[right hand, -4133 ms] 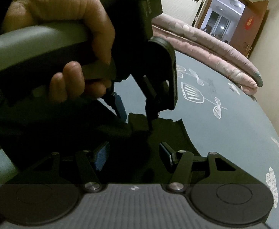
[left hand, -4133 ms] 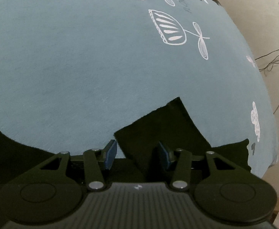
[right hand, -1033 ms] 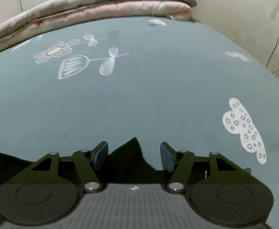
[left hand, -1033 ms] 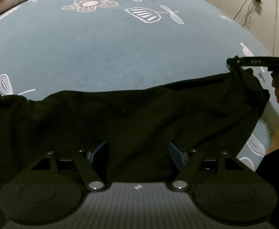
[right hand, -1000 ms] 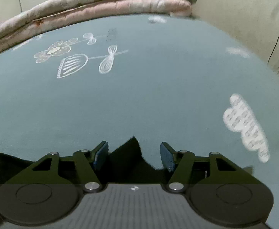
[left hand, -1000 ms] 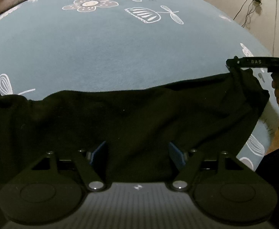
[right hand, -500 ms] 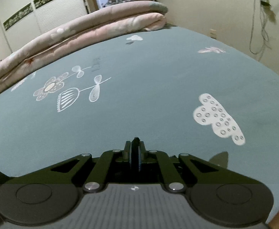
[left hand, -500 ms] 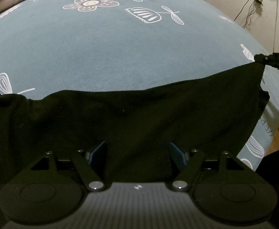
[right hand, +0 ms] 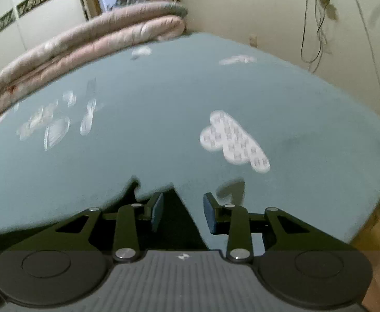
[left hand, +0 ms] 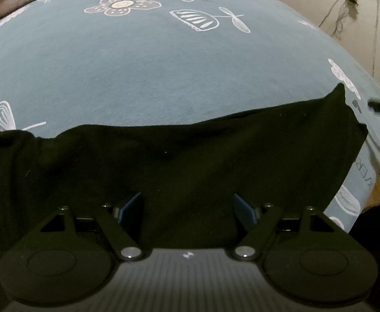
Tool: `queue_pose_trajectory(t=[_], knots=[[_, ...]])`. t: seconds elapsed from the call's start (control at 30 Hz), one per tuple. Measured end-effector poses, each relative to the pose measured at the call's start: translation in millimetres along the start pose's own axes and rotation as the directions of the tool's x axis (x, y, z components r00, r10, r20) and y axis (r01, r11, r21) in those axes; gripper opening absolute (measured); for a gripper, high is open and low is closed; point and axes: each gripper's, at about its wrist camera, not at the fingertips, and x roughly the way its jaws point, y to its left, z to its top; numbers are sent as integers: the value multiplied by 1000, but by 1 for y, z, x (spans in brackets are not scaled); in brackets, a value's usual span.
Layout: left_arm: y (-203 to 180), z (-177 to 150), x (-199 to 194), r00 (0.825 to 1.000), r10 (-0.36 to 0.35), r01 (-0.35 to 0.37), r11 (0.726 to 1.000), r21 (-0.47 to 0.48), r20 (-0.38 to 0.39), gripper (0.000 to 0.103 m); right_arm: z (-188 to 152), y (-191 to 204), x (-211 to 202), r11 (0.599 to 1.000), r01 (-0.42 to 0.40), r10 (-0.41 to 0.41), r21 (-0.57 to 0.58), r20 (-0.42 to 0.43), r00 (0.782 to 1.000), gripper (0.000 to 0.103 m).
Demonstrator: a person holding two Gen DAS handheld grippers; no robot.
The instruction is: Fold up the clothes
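— Black soft-knit garment (left hand: pixel 190 161) spread flat along the near side of the teal printed bedsheet (left hand: pixel 151 72); far hem fairly straight, right corner (left hand: pixel 342 89) drawn out to a point near the bed's right edge. Stage judged as spreading and squaring, ahead of the first fold.

— State of the left hand-held gripper (left hand: pixel 187 209)?

— Held over the middle of the cloth, jaws spread wide, blue pads clear of the fabric. Nothing gripped.

— And the right hand-held gripper (right hand: pixel 182 212)?

— Jaws opening. Black corner tip (right hand: pixel 174 202) visible between the pads but not pinched; judged released. Seen in the left view only as a blurred dark bar at the right margin.

— Advice for the step?

— Check the left end (left hand: pixel 5 140), where cloth bunches over the white leaf print. Smooth before folding. Take both far corners together, pinch through all layers, lift low, carry toward the near hem evenly.

— Risks?

— Dark cloth against dark gripper bodies: edges hard to read. Layer count not discernible. Right corner close to the mattress edge; slide-off possible. Pink rolled quilt (right hand: pixel 91 44) at the head of the bed well apart, no obstruction.
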Motion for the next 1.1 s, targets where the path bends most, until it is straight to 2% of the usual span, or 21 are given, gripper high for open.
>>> queue_pose_trajectory(t=[0.13, 0.2, 0.3, 0.33, 0.37, 0.4, 0.6, 0.7, 0.77, 0.9, 1.0, 1.03, 1.1], knots=[[-7, 4, -12, 999, -40, 40, 999, 13, 33, 77, -16, 12, 16, 999, -46, 44, -25, -62, 997, 38], [-10, 6, -10, 999, -25, 25, 999, 30, 19, 77, -18, 18, 27, 996, -86, 85, 0, -66, 994, 38], [-10, 7, -8, 1000, -2, 1, 1000, 30, 16, 77, -19, 20, 41, 993, -104, 108, 47, -90, 990, 39], [-9, 8, -7, 1000, -3, 3, 1000, 24, 16, 77, -20, 19, 43, 993, -108, 112, 49, -88, 990, 34], [-9, 8, -7, 1000, -4, 4, 1000, 18, 16, 77, -21, 19, 44, 993, -111, 115, 48, -85, 990, 25], [-10, 8, -7, 1000, -6, 6, 1000, 18, 12, 77, -21, 20, 42, 993, -111, 114, 43, -79, 990, 4], [-21, 8, -7, 1000, -18, 18, 998, 62, -10, 77, -18, 10, 9, 985, -152, 151, 87, 15, 988, 3], [-25, 8, -2, 999, -33, 34, 997, 66, -22, 77, -16, 5, -11, 986, -144, 141, 81, 36, 989, 3], [-27, 9, 3, 999, -38, 40, 997, 66, -32, 77, -18, 3, -17, 991, -118, 117, 64, 19, 993, 3], [-31, 9, 14, 998, -41, 45, 996, 76, -47, 77, -31, 4, -10, 999, -37, 37, 3, -63, 997, 3], [-32, 11, 15, 998, -42, 46, 995, 89, -49, 77, -39, 6, 8, 999, 27, -31, -24, -150, 988, 5], [-31, 11, 13, 998, -45, 49, 995, 86, -47, 77, -39, 9, 9, 997, 55, -62, -48, -152, 986, 10], [-27, 9, 6, 998, -48, 51, 994, 96, -33, 77, -34, 18, 2, 991, 96, -106, -94, -112, 988, 13]])
